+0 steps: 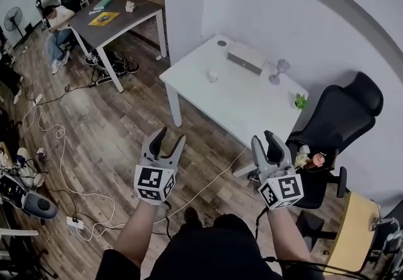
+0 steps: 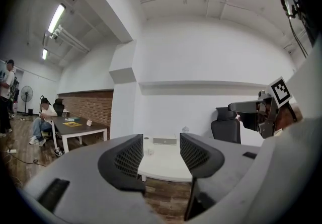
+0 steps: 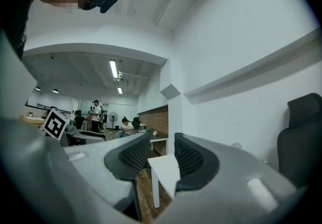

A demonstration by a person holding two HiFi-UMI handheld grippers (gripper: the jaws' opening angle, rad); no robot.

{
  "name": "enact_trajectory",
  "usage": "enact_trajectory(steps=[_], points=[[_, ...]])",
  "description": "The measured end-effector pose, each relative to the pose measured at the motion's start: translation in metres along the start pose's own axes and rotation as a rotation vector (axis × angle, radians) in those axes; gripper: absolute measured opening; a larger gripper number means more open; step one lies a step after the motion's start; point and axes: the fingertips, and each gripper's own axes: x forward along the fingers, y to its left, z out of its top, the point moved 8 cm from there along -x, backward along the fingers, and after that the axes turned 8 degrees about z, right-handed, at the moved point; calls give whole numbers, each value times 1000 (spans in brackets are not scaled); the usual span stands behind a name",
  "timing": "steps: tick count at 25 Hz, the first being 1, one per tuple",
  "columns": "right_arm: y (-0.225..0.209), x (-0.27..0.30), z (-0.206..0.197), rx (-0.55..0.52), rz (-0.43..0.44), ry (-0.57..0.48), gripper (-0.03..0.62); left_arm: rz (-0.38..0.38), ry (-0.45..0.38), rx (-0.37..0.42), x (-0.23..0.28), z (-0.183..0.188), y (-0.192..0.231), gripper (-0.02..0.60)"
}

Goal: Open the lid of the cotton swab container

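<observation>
A small white container (image 1: 213,75) stands on the white table (image 1: 239,109) ahead of me, far from both grippers. It shows small and distant in the left gripper view, a pale container (image 2: 150,151) on that table (image 2: 163,167). My left gripper (image 1: 171,134) is held in the air above the wooden floor, open and empty. My right gripper (image 1: 264,138) hangs beside it, near the table's front corner, also open with nothing between its fingers. In the right gripper view only a corner of the table (image 3: 166,170) shows between the jaws.
On the white table also lie a grey box (image 1: 247,58), a glass goblet (image 1: 279,70) and a small green plant (image 1: 301,102). A black office chair (image 1: 343,115) stands to its right. Cables (image 1: 63,165) trail over the floor at left. A person sits by a dark table (image 1: 116,17).
</observation>
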Motion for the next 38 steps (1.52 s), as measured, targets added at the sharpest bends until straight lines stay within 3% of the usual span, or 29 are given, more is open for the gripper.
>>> enact_trajectory(steps=[7,13,24,29,33,38], points=[[-38,50,-14,27,-23,19,143,-14,48,-13,70,-16,21,225],[-98,123,-37,102,-9,-9,143,12,138,31,155,-36,37,225],[-192,205,-31,146,-8,-57,143,0,238,78,294,-56,46,225],[-215,209,-31,140,-79,-58,143,-29,321,119,348,-89,44,225],[-231,208,-40,147,-189,-24,143,-67,380,146,397,-122,42,229],[-232,203,-54,146,-327,20,143,-187,451,174,448,-162,35,267]])
